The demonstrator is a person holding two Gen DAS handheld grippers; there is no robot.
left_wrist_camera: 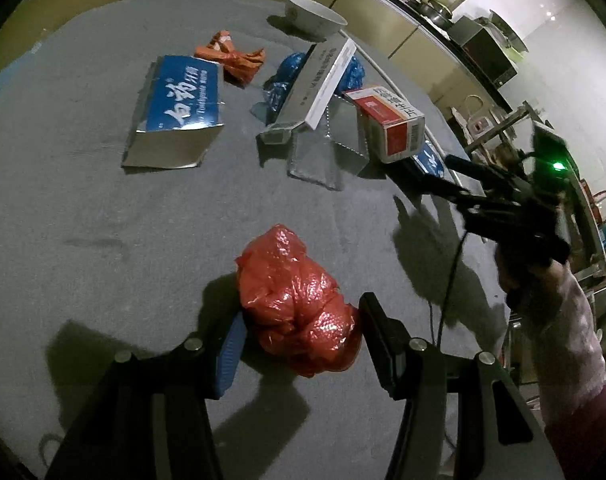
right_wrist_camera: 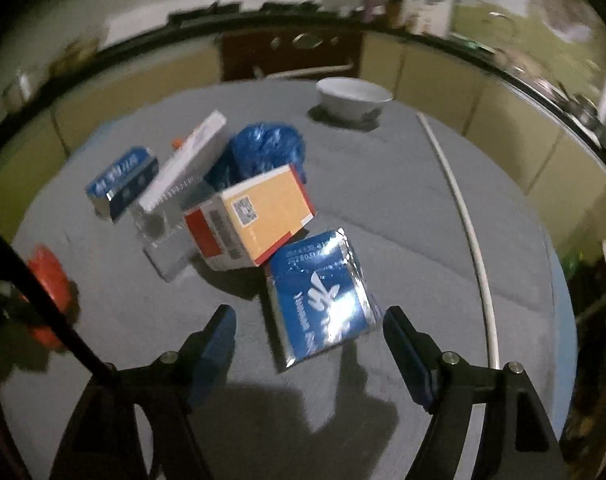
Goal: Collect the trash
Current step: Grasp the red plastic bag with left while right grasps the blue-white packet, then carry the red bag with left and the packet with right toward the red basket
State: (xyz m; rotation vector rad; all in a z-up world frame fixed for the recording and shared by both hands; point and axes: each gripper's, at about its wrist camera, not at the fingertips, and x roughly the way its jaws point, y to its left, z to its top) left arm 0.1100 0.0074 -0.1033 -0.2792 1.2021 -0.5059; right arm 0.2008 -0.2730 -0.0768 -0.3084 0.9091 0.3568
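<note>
A crumpled red plastic bag point(left_wrist_camera: 299, 300) sits between the fingers of my left gripper point(left_wrist_camera: 303, 308), and both pads press its sides, so the gripper is shut on it. The same bag shows at the left edge of the right wrist view point(right_wrist_camera: 47, 280). My right gripper point(right_wrist_camera: 309, 314) stands wide open just above the grey table cloth point(right_wrist_camera: 403, 208). A small blue foil toothpaste box point(right_wrist_camera: 323, 300) lies between and ahead of its fingers, touched by neither pad. In the left wrist view the right gripper point(left_wrist_camera: 435, 172) hangs at the table's right side, held by a hand in a pink sleeve point(left_wrist_camera: 567, 320).
Mid-table lies a heap: a red and orange carton point(right_wrist_camera: 247, 220), a long grey box point(left_wrist_camera: 315, 84), a crumpled blue bag point(right_wrist_camera: 263, 152) and silver foil point(left_wrist_camera: 327, 148). A larger blue toothpaste box point(left_wrist_camera: 179, 100) and an orange wrapper point(left_wrist_camera: 235, 58) lie left. A white bowl point(right_wrist_camera: 353, 98) stands at the back, a white stick point(right_wrist_camera: 463, 220) at right.
</note>
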